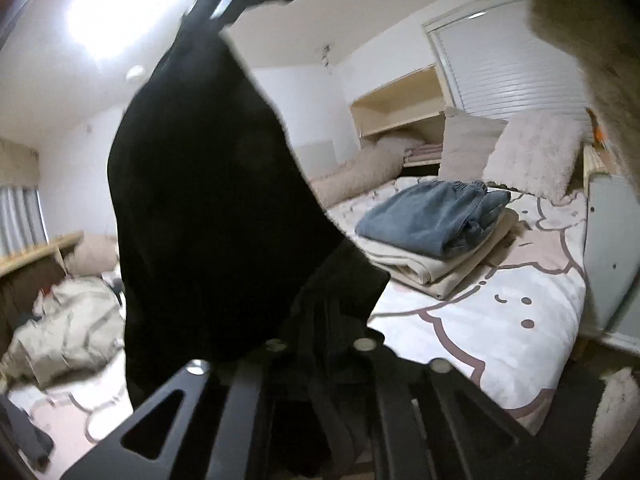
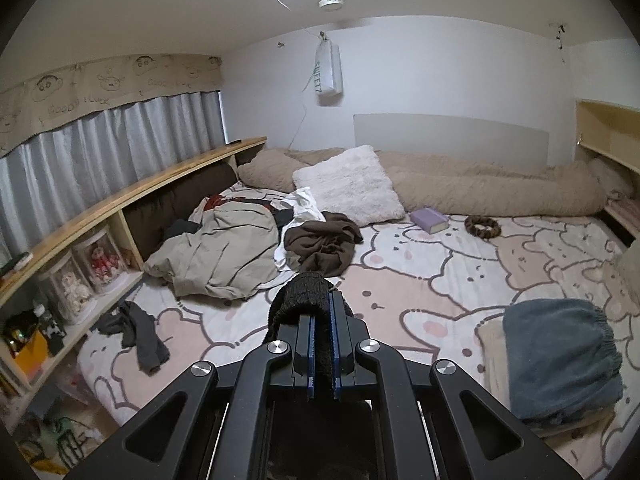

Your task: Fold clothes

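I hold a black garment (image 1: 208, 200) in the air above the cartoon-print bed (image 1: 492, 344), gripped at two points, and the fold ahead turns on how those two points sit against each other; the right gripper (image 2: 323, 344) is clamped tight on a ribbed black hem (image 2: 301, 292), the blue pads nearly meeting with only cloth between them, and in the left wrist view that same tool shows at the very top with the garment hanging down from it, so the cloth's long axis runs close to vertical, from the right gripper above toward the left gripper (image 1: 320, 360) below; the left gripper's jaws stand narrow with black fabric bunched between them, though their tips are buried in the cloth and I cannot tell whether the pads truly pinch it; measured from the folded stack (image 1: 436, 232) of blue denim over cream cloth, the garment hangs just to its left in the left wrist view, and the left hand is, I judge, the nearer of the two to that stack; the unfolded heap (image 2: 224, 248) of beige, brown and white clothes lies well apart from the stack, on the far side of the bed by the wooden shelf (image 2: 132, 196)
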Tool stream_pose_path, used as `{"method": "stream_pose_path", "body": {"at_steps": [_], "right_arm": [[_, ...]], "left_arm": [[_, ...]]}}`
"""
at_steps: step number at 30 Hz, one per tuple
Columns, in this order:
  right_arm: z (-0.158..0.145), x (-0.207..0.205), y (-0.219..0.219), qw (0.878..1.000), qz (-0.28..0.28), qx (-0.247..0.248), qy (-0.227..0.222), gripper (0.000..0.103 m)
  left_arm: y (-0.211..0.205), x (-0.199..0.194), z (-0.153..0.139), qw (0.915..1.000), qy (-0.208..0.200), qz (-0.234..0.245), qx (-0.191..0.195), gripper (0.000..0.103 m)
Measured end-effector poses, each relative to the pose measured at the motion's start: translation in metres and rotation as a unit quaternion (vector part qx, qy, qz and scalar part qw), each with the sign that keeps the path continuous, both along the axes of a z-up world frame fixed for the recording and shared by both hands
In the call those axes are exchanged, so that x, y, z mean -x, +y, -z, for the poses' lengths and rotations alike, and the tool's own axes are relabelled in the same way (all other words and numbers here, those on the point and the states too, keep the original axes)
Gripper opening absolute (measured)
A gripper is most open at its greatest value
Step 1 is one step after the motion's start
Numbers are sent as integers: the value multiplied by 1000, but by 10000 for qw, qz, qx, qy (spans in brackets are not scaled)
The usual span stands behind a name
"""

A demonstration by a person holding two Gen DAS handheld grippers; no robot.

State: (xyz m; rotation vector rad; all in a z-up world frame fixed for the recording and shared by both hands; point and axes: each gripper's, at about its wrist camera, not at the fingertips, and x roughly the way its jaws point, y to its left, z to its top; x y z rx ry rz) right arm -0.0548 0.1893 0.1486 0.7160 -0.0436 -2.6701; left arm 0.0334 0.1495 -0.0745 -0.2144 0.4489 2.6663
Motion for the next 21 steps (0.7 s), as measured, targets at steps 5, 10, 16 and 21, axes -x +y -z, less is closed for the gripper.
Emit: {"method": "stream_pose_path", "body": {"at_steps": [5,10,16,21], "right_arm": [[-8,-5,-4,9994,-274,110,-190,6],[-17,-13,-5,9986,-421,141,-274,6],[-21,-24,-2,9984,-479,112,-266,6],[-21,-25,3,9986,-418,134,-287,6]], "left_arm": [[27,-22,13,9911,1164,102,640,68],[52,-23,28,9721,1972,-258,1245,68],[52,-8,26,9646,2106,-917,1295,68],[51,1,24,9712,1840,-880,1236,22]]}}
